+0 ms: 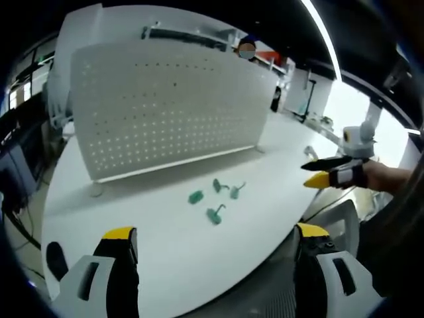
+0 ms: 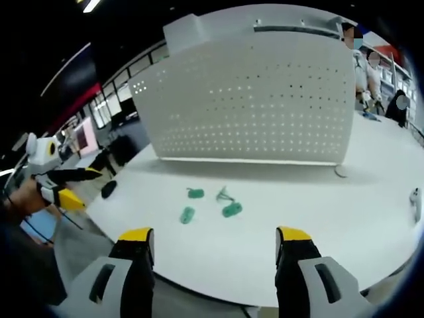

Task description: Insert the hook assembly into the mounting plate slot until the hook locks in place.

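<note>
On table [image 1: 152, 245], green hooks [image 1: 214, 214] look light, stiff plastic w/ thin wire; I'd pinch the body. Both tongs, left [image 1: 215, 242] & right [image 2: 215, 242], spread, holding nothing.

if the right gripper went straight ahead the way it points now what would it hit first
Probably the small green plastic hooks on the white round table; beyond them stands the white perforated pegboard panel. Depth is unclear.

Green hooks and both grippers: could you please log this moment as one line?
left gripper open, empty | right gripper open, empty | green hooks loose on white table | pegboard upright behind, none inserted
</note>
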Demonstrator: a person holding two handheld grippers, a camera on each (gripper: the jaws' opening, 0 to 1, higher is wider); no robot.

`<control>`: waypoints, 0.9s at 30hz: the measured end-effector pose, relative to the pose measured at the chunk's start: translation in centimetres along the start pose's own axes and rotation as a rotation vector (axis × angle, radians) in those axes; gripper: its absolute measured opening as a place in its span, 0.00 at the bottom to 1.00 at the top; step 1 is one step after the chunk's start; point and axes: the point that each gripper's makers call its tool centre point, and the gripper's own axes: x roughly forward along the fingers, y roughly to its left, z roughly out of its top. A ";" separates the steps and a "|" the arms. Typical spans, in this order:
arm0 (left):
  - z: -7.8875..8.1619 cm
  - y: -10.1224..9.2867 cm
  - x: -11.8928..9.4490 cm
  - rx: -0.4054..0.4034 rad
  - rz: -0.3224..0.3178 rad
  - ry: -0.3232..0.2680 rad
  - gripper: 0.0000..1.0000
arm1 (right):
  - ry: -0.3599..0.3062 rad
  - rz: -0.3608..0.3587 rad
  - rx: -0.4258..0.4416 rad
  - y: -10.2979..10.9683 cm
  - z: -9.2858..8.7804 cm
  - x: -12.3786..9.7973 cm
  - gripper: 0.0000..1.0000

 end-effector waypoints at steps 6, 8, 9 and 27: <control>-0.1 -0.3 0.0 0.000 -0.014 0.001 1.00 | 0.014 0.017 0.006 0.6 -0.5 1.1 0.72; -0.1 -0.3 0.1 0.003 -0.012 0.004 1.00 | 0.024 0.028 -0.001 0.9 -0.7 1.6 0.72; -0.2 -0.3 0.1 0.002 -0.013 0.005 1.00 | 0.027 0.030 -0.007 1.0 -0.7 1.8 0.72; -0.4 0.2 -0.2 -0.004 0.002 0.005 1.00 | 0.089 0.116 -0.035 2.4 -1.8 7.2 0.66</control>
